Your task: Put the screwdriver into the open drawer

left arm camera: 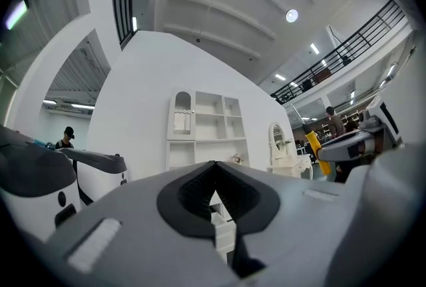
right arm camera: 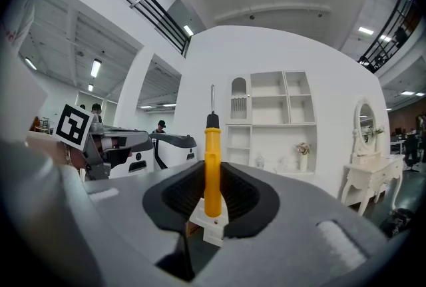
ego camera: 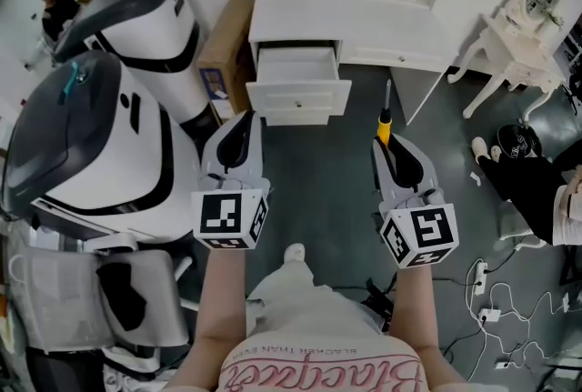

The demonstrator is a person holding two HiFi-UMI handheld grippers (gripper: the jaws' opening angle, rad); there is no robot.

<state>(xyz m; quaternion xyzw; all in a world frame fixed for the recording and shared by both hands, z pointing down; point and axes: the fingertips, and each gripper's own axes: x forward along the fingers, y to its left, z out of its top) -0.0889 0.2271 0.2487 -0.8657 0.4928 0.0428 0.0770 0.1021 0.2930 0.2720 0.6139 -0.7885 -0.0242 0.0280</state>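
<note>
The screwdriver (ego camera: 386, 122) has a yellow handle and a thin metal shaft that points away from me toward the white cabinet. My right gripper (ego camera: 386, 145) is shut on the handle; in the right gripper view the handle (right arm camera: 212, 176) stands upright between the black pads. Ahead on the floor the cabinet's open drawer (ego camera: 296, 72) sticks out, and it looks empty. It also shows low between the right jaws as the drawer (right arm camera: 212, 224). My left gripper (ego camera: 242, 122) is held beside the right one, level with it, shut on nothing (left arm camera: 214, 166).
Two big white-and-black machines (ego camera: 109, 126) crowd the left side. A cardboard box (ego camera: 227, 40) leans beside the cabinet. At the right stand a white dressing table (ego camera: 514, 31) and a seated person (ego camera: 541, 185). Cables and a power strip (ego camera: 491, 313) lie on the grey floor.
</note>
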